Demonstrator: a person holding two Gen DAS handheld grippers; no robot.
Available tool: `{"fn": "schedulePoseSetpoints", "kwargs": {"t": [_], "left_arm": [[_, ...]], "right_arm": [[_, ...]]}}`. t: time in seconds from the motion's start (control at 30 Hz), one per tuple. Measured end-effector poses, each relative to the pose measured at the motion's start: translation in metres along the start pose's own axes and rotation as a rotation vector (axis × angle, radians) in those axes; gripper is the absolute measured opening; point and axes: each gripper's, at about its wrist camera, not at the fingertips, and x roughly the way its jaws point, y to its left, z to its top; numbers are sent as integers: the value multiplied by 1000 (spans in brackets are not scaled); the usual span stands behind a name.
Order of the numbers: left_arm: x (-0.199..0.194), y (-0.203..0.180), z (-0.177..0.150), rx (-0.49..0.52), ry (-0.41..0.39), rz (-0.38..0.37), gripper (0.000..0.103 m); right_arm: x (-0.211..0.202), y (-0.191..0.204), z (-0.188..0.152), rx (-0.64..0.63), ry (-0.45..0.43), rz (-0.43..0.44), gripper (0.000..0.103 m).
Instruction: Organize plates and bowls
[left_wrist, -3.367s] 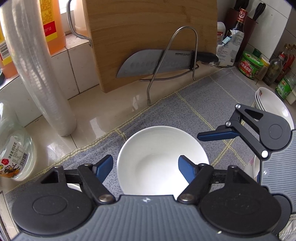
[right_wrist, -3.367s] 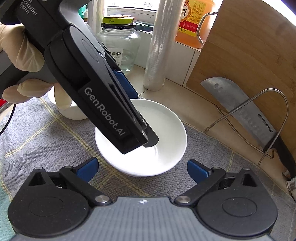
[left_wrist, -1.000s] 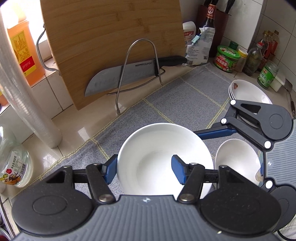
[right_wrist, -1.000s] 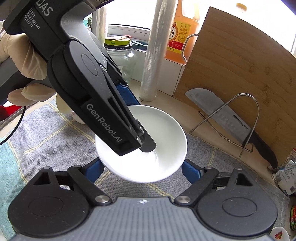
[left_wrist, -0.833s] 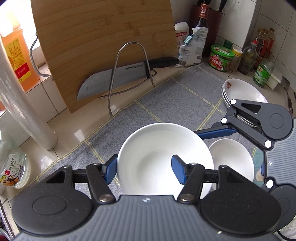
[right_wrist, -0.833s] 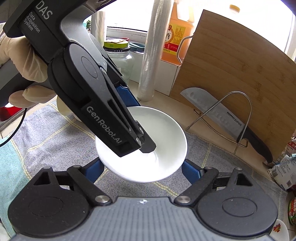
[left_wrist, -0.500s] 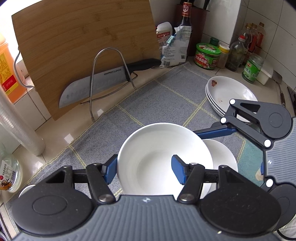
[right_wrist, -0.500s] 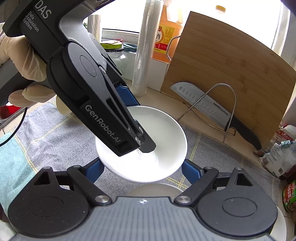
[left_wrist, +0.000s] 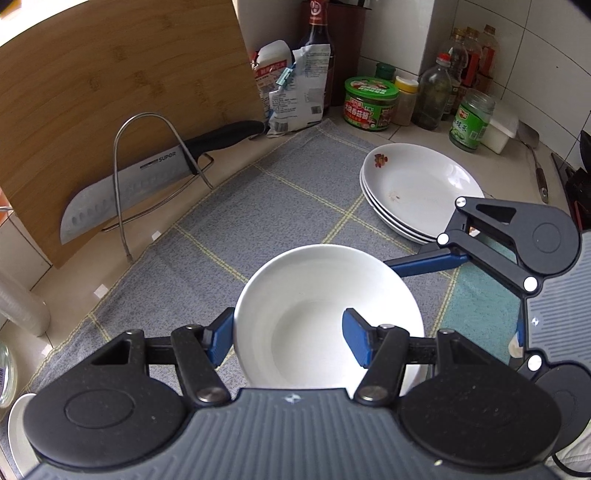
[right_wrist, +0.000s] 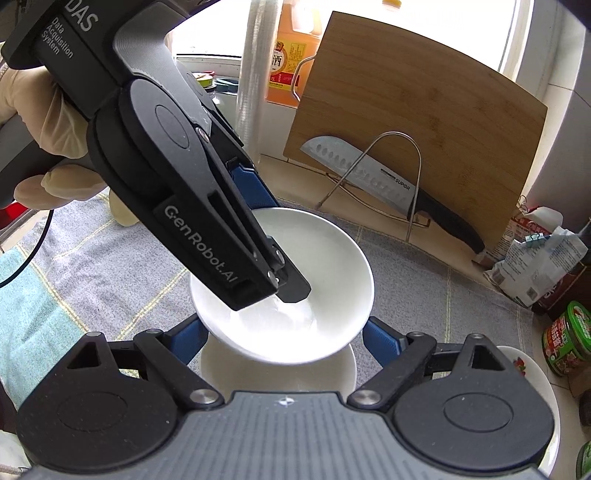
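Observation:
A white bowl (left_wrist: 314, 295) (right_wrist: 332, 266) hangs over the checked cloth, held by both grippers. My left gripper (left_wrist: 288, 341) (right_wrist: 280, 258) is shut on its near rim, one blue pad outside the wall and one inside. My right gripper (right_wrist: 286, 338) clamps the bowl across its width, a blue pad on each side; its blue finger (left_wrist: 424, 265) touches the bowl's right rim. Directly beneath the held bowl stands a second white bowl (right_wrist: 277, 373), hidden in the left wrist view. A stack of white plates (left_wrist: 417, 188) (right_wrist: 546, 398) with a red flower print lies to the right.
A bamboo cutting board (left_wrist: 122, 92) leans on the wall, with a knife (left_wrist: 147, 173) in a wire rack before it. Jars and bottles (left_wrist: 369, 103) crowd the back right corner. A cling-film roll (right_wrist: 255, 66) and an orange bottle (right_wrist: 291, 59) stand by the window. A small white dish (left_wrist: 14, 424) sits far left.
Both grippers closed on the bowl, lifted it and carried it rightward over the cloth. It now hangs above the second bowl, and the plate stack is closer.

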Motion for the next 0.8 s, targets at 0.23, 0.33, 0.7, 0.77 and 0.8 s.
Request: {"fn": "schedulePoseSetpoints", "kwargs": {"t": [0.23,0.33,0.7,0.77,0.8], "left_arm": [[6,-10,0,6,11,-15,61],[8,-12,-2,2,21,-23,61],[17,-19,-9,0,46,-36,61],[19,-20,-10,2,48,-38,61],[20,-20,-11,1,48,-39,61]], "right_arm": [[-5,-3,-8,15,15,-6,93],[-6,-4,-11,15,23,0,93],[-2,-5,-23,46,60,32,93],[-1,-6,-24,51,64,37,93],[-1,-6,-25,52,66,37,93]]}}
